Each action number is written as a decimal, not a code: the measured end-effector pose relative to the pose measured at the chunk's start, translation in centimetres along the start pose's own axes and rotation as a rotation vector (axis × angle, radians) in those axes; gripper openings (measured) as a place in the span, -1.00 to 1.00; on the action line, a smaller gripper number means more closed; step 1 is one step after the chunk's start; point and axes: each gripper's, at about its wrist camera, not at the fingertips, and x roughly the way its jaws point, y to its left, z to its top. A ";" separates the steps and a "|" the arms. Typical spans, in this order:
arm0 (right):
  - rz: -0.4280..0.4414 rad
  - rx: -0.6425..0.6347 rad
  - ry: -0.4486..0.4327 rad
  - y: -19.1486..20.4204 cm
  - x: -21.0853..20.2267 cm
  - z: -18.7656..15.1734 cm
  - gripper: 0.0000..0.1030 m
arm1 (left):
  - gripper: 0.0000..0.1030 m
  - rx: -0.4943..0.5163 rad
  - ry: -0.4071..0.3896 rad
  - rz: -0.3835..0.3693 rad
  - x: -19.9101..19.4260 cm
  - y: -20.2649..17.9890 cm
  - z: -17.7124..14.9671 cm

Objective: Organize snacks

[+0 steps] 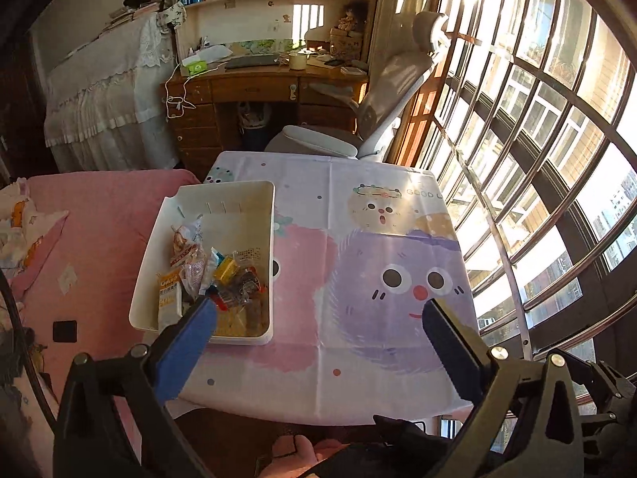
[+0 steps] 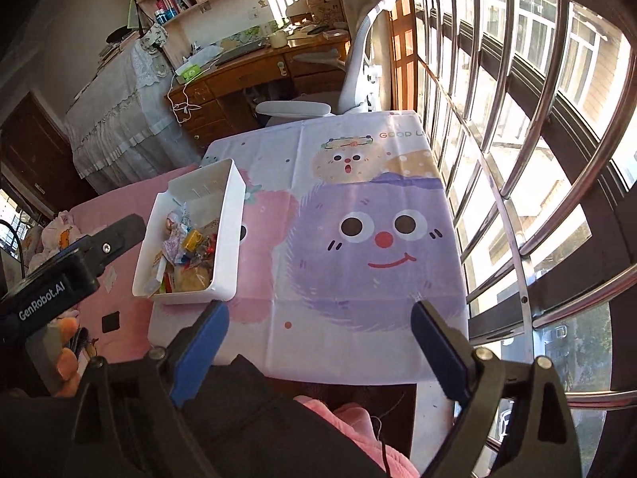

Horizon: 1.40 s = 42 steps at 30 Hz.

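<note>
A white plastic bin (image 1: 254, 199) (image 2: 231, 207) stands on the left part of a small table. Several wrapped snacks (image 1: 215, 279) (image 2: 187, 255) fill its near half, among them a yellow packet (image 1: 227, 271) and an orange-and-white box (image 1: 169, 298). My left gripper (image 1: 318, 312) hangs above the table's near edge, open, with nothing between its blue pads; its left fingertip (image 1: 207, 310) overlaps the bin's near corner in the picture. My right gripper (image 2: 318, 314) is open and empty too, above the near edge beside the bin. The body of the left gripper (image 2: 59, 279) shows at the left of the right wrist view.
A cartoon-print cloth (image 1: 378, 247) (image 2: 358, 199) covers the table. A pink bed (image 1: 99, 239) lies to the left. A grey office chair (image 1: 338, 135) and a wooden desk (image 1: 258, 87) stand beyond. Barred windows (image 1: 537, 159) run along the right. The person's pink slippers (image 2: 350, 414) are below.
</note>
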 end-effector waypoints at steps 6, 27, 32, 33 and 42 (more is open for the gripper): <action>-0.010 -0.005 -0.054 1.4 -0.7 -1.0 1.00 | 0.99 0.006 -0.014 0.053 -0.8 1.1 -1.1; -0.028 -0.025 0.001 3.1 1.2 -1.1 1.00 | 0.99 0.019 -0.037 0.081 -0.7 2.3 -1.6; -0.040 -0.020 0.007 2.8 1.3 -1.1 1.00 | 0.99 0.023 -0.031 0.078 -0.4 2.0 -1.8; -0.041 -0.018 0.009 2.8 1.4 -1.1 1.00 | 0.99 0.024 -0.029 0.077 -0.3 1.8 -1.7; -0.049 -0.012 0.023 2.6 1.7 -0.9 1.00 | 0.99 0.024 -0.024 0.077 -0.1 1.6 -1.6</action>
